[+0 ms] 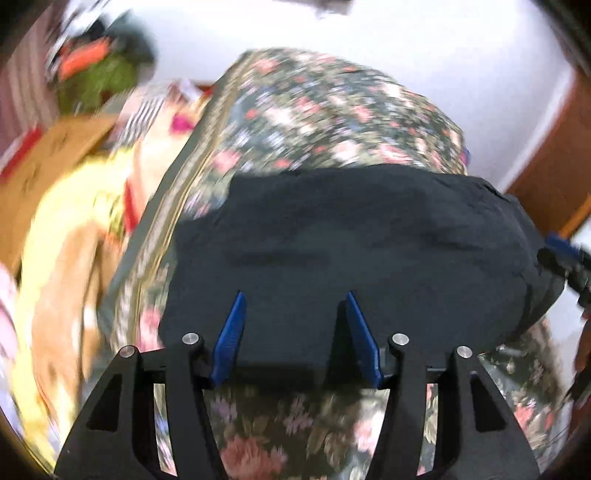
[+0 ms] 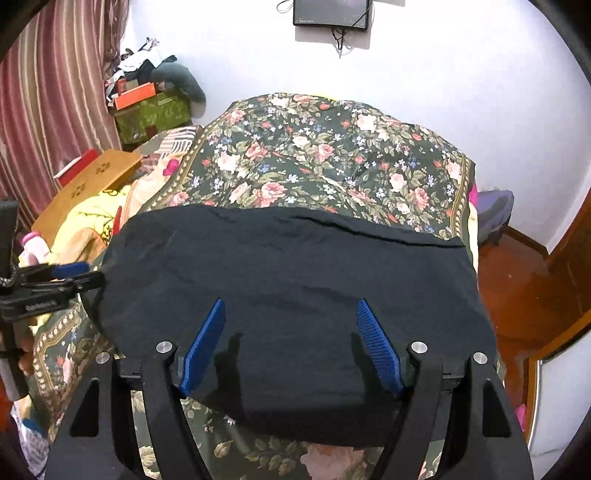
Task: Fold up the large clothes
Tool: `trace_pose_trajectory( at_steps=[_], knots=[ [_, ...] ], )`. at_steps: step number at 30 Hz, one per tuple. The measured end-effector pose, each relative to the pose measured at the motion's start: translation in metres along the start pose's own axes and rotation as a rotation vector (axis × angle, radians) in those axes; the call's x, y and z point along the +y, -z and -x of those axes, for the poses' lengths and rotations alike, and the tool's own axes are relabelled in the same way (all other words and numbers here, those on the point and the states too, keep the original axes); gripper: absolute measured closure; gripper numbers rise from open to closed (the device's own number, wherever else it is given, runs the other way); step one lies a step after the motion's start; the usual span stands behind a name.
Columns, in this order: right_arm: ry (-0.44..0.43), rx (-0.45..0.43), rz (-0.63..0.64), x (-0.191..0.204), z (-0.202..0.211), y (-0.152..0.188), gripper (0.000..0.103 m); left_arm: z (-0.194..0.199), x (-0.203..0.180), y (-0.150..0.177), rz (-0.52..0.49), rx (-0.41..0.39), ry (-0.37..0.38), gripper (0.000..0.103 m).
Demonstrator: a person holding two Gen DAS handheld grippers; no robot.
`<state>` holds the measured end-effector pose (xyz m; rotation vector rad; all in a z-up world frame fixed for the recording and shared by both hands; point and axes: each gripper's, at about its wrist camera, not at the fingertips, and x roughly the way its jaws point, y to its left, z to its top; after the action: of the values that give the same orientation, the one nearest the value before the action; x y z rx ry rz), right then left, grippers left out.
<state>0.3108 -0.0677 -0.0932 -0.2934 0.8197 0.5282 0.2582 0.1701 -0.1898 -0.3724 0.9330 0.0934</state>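
On the bed: dark navy garment (image 2: 291, 295) lies spread flat over the floral bedspread (image 2: 325, 158), reaching nearly to the bed's right edge; near hem close to both cameras.
Garment state: looks already doubled over, with a raised fold line or seam running across its far edge; surface mildly wrinkled. Which garment it is, cannot tell.
Why it lies so: my reading, it is laid out broad and flat to give a clean base for the next fold; the bedspread gives a wide, soft work surface.
Left gripper (image 1: 295, 332): blue pads well apart, nothing between them, hovering over the near part of the cloth. This view is motion-blurred, so contact with the fabric cannot be judged.
Left gripper from the right wrist view: it shows at the garment's left edge (image 2: 70, 275), tips next to the cloth; grip on it not clear from here.
Right gripper (image 2: 295, 343): pads spread wide, empty, poised above the near middle of the garment, pointing along the bed toward the wall.
Pose: both tools level and low, aimed forward, side by side.
Step, as a guess: between folds, choosing the next grasp.
Surroundings: yellow bedding (image 2: 92, 218) and a wooden board (image 2: 92, 177) left of the bed, striped curtain (image 2: 55, 92), wall screen (image 2: 330, 13), wooden floor (image 2: 517, 280) at right.
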Motion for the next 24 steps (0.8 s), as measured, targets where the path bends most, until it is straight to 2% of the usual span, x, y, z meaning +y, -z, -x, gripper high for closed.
trace_pose_trajectory(
  at_steps=[4,6,11,13,15,18,22,24],
  knots=[
    [0.008,0.056,0.0,0.002,-0.016,0.006,0.032,-0.007,0.034,0.014,0.139,0.05,0.02,0.042],
    [0.015,0.077,-0.007,0.0,-0.025,0.011,0.032,-0.008,0.046,0.02,0.212,0.069,0.06,0.041],
    [0.013,0.073,-0.01,-0.002,-0.028,0.016,0.031,-0.012,0.056,0.03,0.316,0.094,0.124,0.037],
    [0.015,0.07,-0.012,-0.002,-0.028,0.017,0.031,-0.016,0.063,0.036,0.39,0.106,0.176,0.033],
    [0.013,0.07,-0.011,-0.002,-0.029,0.018,0.03,-0.024,0.077,0.047,0.526,0.134,0.261,0.029],
    [0.012,0.07,-0.008,-0.001,-0.029,0.019,0.028,-0.033,0.088,0.058,0.646,0.15,0.345,0.025],
    [0.01,0.07,-0.007,0.0,-0.03,0.019,0.026,-0.047,0.094,0.063,0.756,0.168,0.443,0.024],
    [0.01,0.07,-0.007,0.0,-0.03,0.019,0.026,-0.056,0.093,0.058,0.77,0.16,0.472,0.024]
  ],
)
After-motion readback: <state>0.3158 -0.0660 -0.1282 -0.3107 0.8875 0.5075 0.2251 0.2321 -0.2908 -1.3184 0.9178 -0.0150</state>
